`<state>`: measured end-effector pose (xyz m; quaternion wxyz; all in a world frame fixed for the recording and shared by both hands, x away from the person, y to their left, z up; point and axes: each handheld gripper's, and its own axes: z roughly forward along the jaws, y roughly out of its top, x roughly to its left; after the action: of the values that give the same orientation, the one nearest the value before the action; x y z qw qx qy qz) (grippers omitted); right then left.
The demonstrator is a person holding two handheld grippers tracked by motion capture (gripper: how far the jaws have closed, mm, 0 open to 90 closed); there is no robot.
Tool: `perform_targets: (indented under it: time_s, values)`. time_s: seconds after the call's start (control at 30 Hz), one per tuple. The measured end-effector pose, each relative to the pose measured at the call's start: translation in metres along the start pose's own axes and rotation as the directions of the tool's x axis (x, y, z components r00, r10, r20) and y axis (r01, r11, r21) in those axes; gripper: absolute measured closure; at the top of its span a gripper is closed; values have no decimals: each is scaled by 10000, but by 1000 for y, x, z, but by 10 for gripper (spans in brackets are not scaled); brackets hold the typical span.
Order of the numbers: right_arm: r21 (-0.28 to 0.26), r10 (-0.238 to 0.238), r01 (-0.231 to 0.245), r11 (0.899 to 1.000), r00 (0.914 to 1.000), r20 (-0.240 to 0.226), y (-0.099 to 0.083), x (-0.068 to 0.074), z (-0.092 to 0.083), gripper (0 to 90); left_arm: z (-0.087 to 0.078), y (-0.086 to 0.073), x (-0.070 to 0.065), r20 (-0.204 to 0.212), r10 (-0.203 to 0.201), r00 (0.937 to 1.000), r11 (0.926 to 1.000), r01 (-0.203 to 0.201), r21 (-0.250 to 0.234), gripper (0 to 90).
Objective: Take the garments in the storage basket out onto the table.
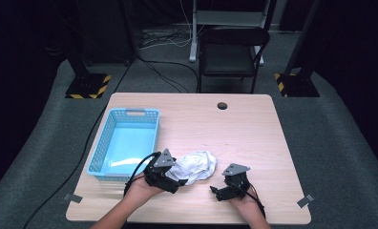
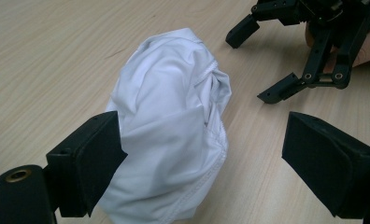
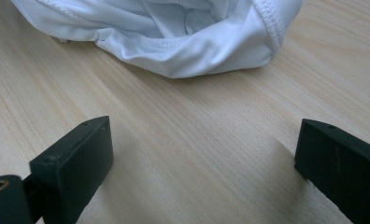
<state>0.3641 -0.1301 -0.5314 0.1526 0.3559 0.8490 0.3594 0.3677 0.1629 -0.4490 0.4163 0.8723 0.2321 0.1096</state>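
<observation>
Looking down from the high view, the white garment (image 1: 195, 166) is seen bunched on the table (image 1: 254, 124) between the two grippers, right of the blue basket (image 1: 125, 140); the left gripper (image 1: 173, 183) touches its near-left end, while the right gripper (image 1: 217, 192) is kept apart.

From the left gripper view, the jaws are spread, one pad (image 2: 96, 163) against the cloth, nothing pinched, its long axis running away.

From the right gripper view, the jaws are spread over bare wood, the garment ahead.

A lab or recording studio: dark curtains around, grey carpet (image 1: 44, 143), hazard-striped stand feet (image 1: 88, 86) at eleven o'clock, loose cables (image 1: 163, 40) at twelve.
</observation>
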Motion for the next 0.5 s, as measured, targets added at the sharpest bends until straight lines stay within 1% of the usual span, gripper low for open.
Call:
perform_targets:
  time_s: [0.17, 0.27, 0.37, 0.43, 0.5]
  values:
    - [2, -8, 8, 10000, 10000, -7, 0, 0, 0, 38, -8, -1, 7, -215, -169, 9996, 9998, 167, -110, 114]
    - [2, -10, 10, 10000, 10000, -7, 0, 0, 0, 38, -16, -2, 13, -386, -274, 9989, 9988, 258, -408, 116]
    - [2, -6, 6, 10000, 10000, -7, 0, 0, 0, 38, -23, -2, 19, -543, -446, 9975, 9979, 420, -483, 115]
    - [2, -7, 7, 10000, 10000, -7, 0, 0, 0, 38, -28, -3, 25, -636, -623, 9960, 9967, 587, -559, 114]
    - [4, -5, 5, 10000, 10000, -8, 0, 0, 0, 38, -33, -5, 30, -667, -896, 9937, 9937, 847, -728, 114]
